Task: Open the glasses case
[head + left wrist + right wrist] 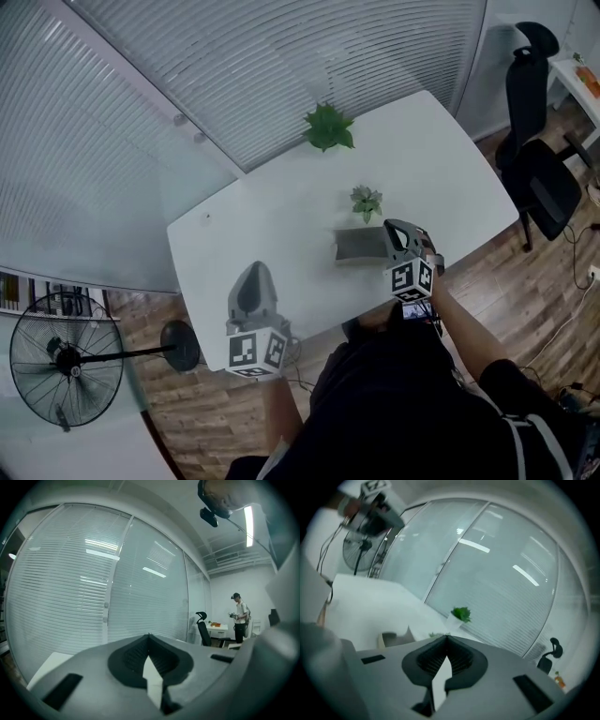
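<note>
closest in, the person's left gripper (254, 274) hangs out over the near edge of the white table (281, 225), its two jaws pressed together at the tips with nothing caught between them, as the left gripper view shows plainly. over to the right, the right gripper (397, 234) is the same, jaws closed tip to tip and empty. the glasses case (360, 246), a small grey box, sits on the table just left of that gripper. from above the gripper's nose overlaps the case's right end, but in the right gripper view the case (393, 638) lies beyond and left of the jaws, clear of them. it looks open, with one flap standing up, though it is too blurred there to be sure. just past the case stands a small potted plant (366, 201), and further back, near the table's far edge, a bigger leafy one (328, 127). behind that runs a glass wall with slatted blinds (234, 66). a standing fan (64, 356) is on the floor at the left, and a black office chair (539, 164) far right.
</note>
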`<state>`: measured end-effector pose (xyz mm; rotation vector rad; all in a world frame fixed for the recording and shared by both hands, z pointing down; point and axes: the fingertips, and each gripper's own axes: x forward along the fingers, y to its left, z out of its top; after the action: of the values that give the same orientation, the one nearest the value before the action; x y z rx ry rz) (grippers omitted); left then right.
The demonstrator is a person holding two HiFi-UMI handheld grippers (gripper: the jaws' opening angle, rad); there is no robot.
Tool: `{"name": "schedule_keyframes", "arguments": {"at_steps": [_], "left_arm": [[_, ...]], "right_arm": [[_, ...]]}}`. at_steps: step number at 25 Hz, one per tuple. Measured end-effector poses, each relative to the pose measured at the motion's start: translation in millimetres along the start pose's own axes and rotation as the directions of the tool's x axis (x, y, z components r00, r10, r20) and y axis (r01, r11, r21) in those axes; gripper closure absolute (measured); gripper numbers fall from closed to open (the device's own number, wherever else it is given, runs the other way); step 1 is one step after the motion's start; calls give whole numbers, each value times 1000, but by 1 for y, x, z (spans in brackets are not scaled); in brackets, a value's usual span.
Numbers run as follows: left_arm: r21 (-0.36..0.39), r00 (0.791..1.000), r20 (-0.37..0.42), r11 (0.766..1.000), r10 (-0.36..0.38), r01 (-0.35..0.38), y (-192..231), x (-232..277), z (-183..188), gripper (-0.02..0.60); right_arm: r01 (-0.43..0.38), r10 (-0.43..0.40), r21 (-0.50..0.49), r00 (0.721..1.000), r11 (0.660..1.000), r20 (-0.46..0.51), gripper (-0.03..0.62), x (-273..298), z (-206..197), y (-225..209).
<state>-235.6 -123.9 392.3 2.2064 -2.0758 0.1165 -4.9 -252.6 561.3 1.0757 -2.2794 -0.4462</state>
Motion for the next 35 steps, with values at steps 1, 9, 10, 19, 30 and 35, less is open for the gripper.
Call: {"name": "schedule_keyframes", "arguments": {"at_steps": [1, 9, 10, 19, 30, 35], "left_arm": [[-3, 1000, -2, 1000, 3, -3, 1, 1, -2, 583], [119, 998, 29, 991, 57, -60, -2, 7, 5, 583], [124, 997, 40, 990, 63, -67, -3, 7, 7, 583], [136, 999, 47, 990, 26, -32, -18, 17, 7, 583], [144, 999, 52, 989, 12, -19, -18, 15, 11, 583], [142, 999, 50, 990, 11, -18, -17, 14, 12, 583]], "right_arm": [[7, -11, 74, 999, 997, 51, 579, -15, 21, -9], [-48, -151, 547, 938, 836, 312, 579, -142, 93, -94], [-26, -180, 568, 935, 823, 304, 579, -154, 89, -108], [74, -283, 599, 923, 797, 262, 579, -178, 66, -141], [97, -263, 492, 923, 865, 280, 580, -181, 82, -131], [96, -267, 500, 921, 861, 283, 580, -180, 84, -131]]}}
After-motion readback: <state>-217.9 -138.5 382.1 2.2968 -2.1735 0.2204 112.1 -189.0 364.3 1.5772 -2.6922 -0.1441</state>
